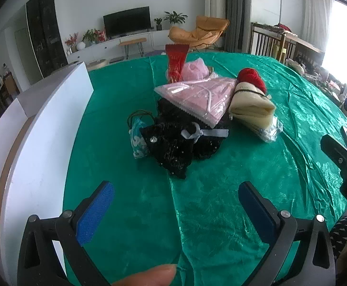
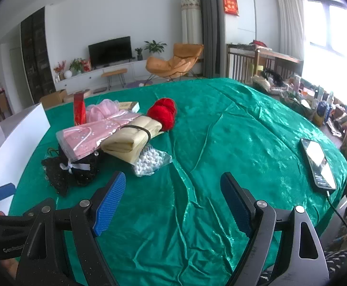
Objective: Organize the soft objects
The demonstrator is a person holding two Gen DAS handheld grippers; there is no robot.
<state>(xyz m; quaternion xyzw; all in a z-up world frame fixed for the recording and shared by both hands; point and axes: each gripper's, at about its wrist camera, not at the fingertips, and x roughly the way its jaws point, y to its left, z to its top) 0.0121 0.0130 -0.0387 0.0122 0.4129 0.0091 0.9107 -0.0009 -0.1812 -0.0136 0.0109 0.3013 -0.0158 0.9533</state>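
A pile of soft things lies on the green tablecloth (image 1: 209,202): a black sequined pouch with a grey ribbon (image 1: 175,143), a blue-white pouch (image 1: 137,140), a pink bagged garment (image 1: 199,95), a cream rolled cloth (image 1: 252,107), red yarn (image 1: 252,77), pink mesh (image 1: 194,70) and a bag of white balls (image 2: 149,159). My left gripper (image 1: 175,205) is open and empty, just short of the black pouch. My right gripper (image 2: 173,202) is open and empty, to the right of the pile (image 2: 106,140).
A white open box (image 1: 42,128) stands at the left table edge, also in the right wrist view (image 2: 18,128). A red packet (image 1: 177,59) stands behind the pile. A phone with a cable (image 2: 317,164) lies at the right edge. Clutter lies beyond the table on the right.
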